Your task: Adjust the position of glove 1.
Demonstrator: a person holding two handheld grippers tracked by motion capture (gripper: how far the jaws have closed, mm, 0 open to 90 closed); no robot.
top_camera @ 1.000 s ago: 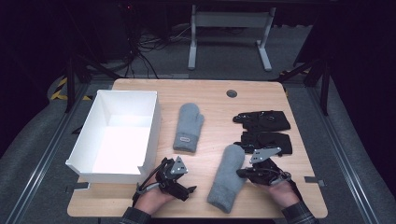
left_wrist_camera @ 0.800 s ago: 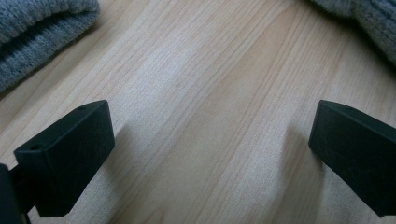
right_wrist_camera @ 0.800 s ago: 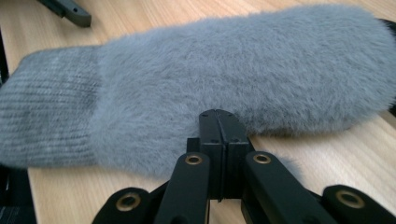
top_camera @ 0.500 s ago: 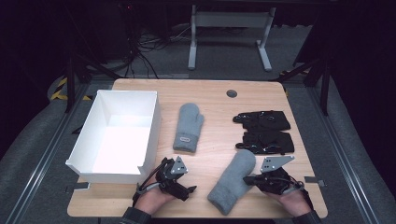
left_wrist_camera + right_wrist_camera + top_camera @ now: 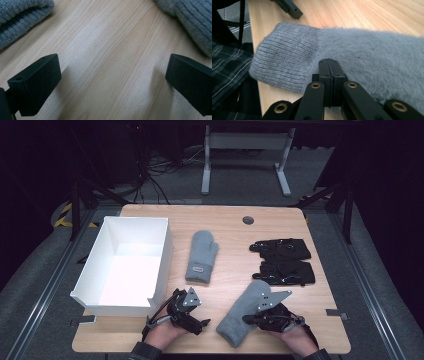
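Near grey mitten (image 5: 247, 312) lies flat on the table's front edge, right of the white box (image 5: 131, 265), cuff toward me, tip angled away toward the black gloves. My right gripper (image 5: 255, 318) sits on its right edge near the cuff. In the right gripper view the jaws are pressed together against the fuzzy pile (image 5: 372, 60); whether any fabric is pinched between them, I cannot tell. Mitten not lifted.

My left gripper (image 5: 200, 324) rests low at the box's front right corner, jaws spread wide, nothing between them, bare wood (image 5: 107, 62) below.

Judgement: early. The box is empty; nothing is packed. If the mittens go in, both are left to move.

Second grey mitten (image 5: 201, 256) lies just right of the box, cuff toward me. Two black gloves (image 5: 282, 260) lie farther right, well apart from the box.

Obstacles: the left gripper lies between the near mitten and the box's front corner; the box wall must be cleared.
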